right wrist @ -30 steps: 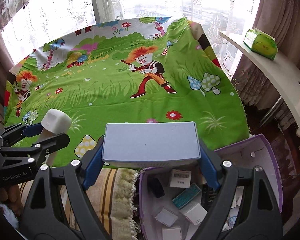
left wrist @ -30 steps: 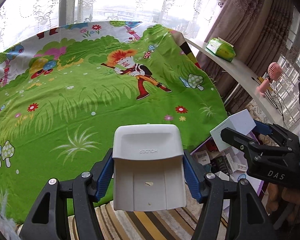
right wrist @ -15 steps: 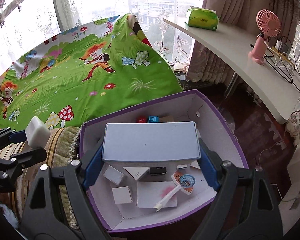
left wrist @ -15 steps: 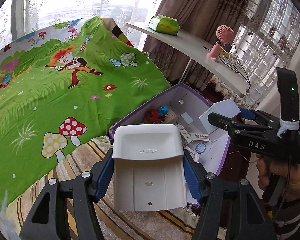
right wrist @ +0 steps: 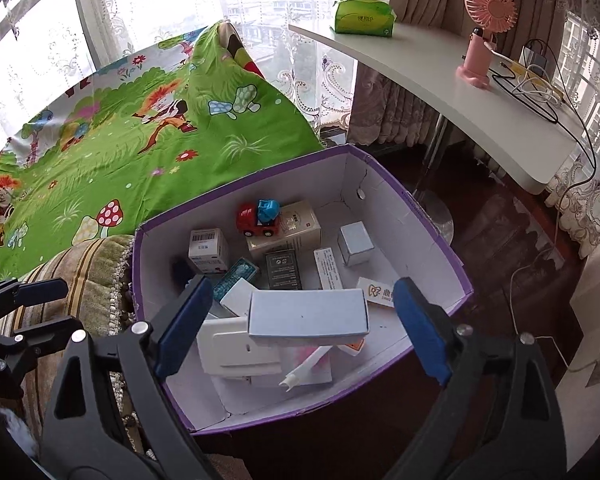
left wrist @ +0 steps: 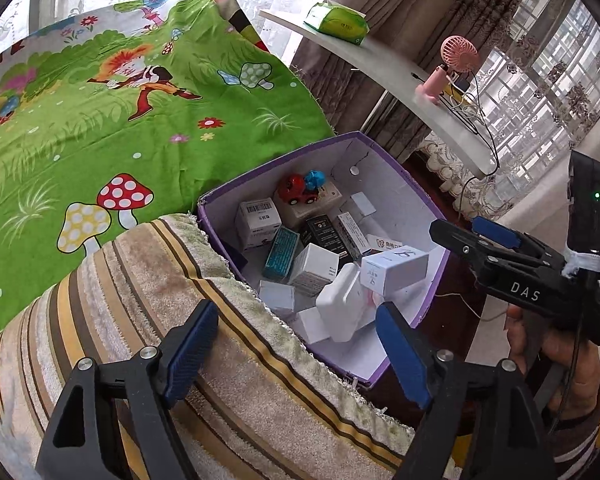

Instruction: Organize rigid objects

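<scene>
A purple box [left wrist: 284,148] [right wrist: 428,220] with a white inside stands beside the bed and holds several small cartons and a red toy car [left wrist: 298,190] [right wrist: 256,218]. The white plastic holder [left wrist: 340,304] [right wrist: 240,348] lies in the box near its front. The grey-blue carton [right wrist: 308,316] [left wrist: 394,266] lies in the box on top of other items. My left gripper [left wrist: 296,348] is open and empty above the box's near edge. My right gripper [right wrist: 300,320] is open and empty, its jaws apart on either side of the grey-blue carton without touching it.
A striped towel [left wrist: 180,320] covers the bed edge next to the box. A green cartoon sheet [left wrist: 100,120] covers the bed. A white shelf [right wrist: 460,92] on the right carries a green tissue pack [right wrist: 364,14], a pink fan [right wrist: 484,32] and cables.
Both grippers opened. The white holder dropped from my left gripper into the box, and the grey-blue carton dropped from my right gripper into the box.
</scene>
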